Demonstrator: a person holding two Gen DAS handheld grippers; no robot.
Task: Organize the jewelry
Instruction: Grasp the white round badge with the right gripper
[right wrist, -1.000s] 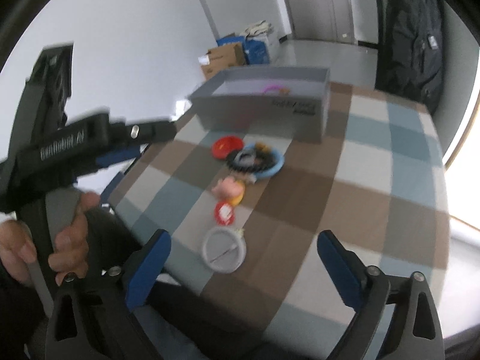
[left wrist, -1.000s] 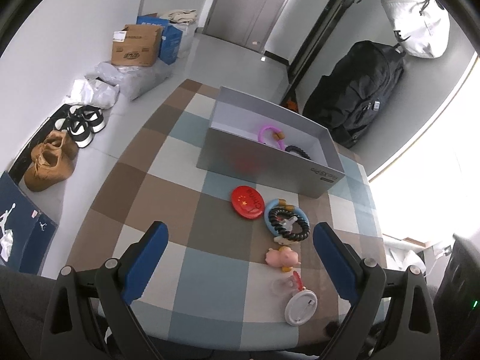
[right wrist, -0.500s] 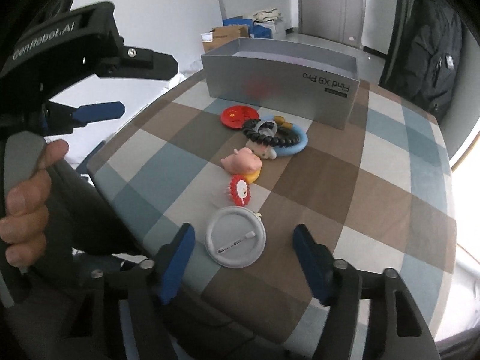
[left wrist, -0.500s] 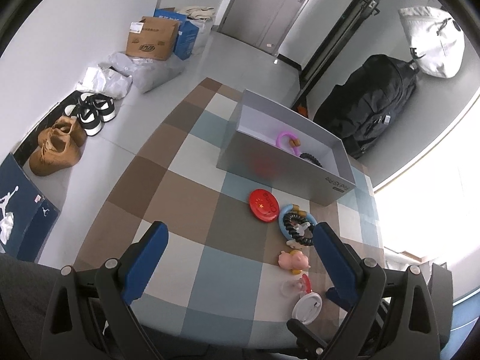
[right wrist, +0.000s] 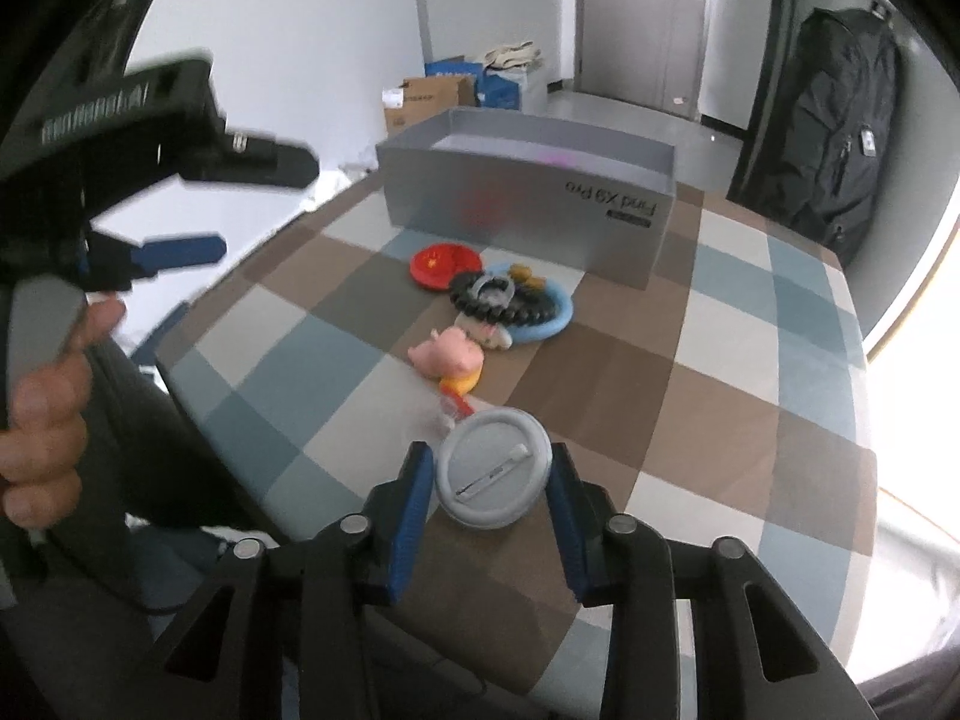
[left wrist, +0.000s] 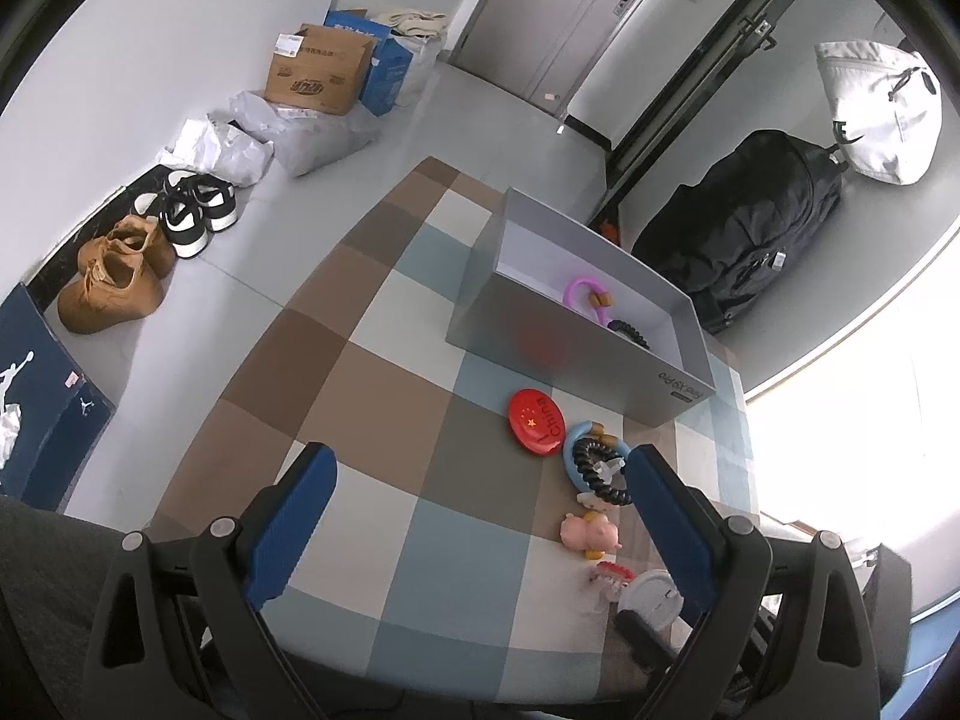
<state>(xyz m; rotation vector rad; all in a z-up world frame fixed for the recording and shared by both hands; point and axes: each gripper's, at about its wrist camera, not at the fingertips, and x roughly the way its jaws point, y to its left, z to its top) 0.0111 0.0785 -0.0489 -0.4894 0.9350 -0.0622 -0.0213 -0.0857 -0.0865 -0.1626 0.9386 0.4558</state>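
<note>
A white round pin badge (right wrist: 493,468) lies face down near the table's front edge, and my right gripper (right wrist: 491,468) stands closed around it with both blue fingers at its rim. Beyond it lie a small red brooch (right wrist: 459,405), a pink pig charm (right wrist: 447,353), a blue ring with a black beaded bracelet (right wrist: 510,303) and a red China badge (right wrist: 445,264). The grey box (right wrist: 528,210) holds a pink ring (left wrist: 583,294) and a dark bracelet (left wrist: 627,330). My left gripper (left wrist: 480,516) is open and empty above the table; it also shows in the right wrist view (right wrist: 174,252).
The checked tablecloth (left wrist: 360,396) covers the table. Shoes (left wrist: 120,276), cardboard boxes (left wrist: 318,69) and bags lie on the floor to the left. A black backpack (left wrist: 750,240) stands behind the table.
My right gripper has moved forward and down to the white badge and narrowed its fingers around it. My left gripper has risen and drawn back, staying open.
</note>
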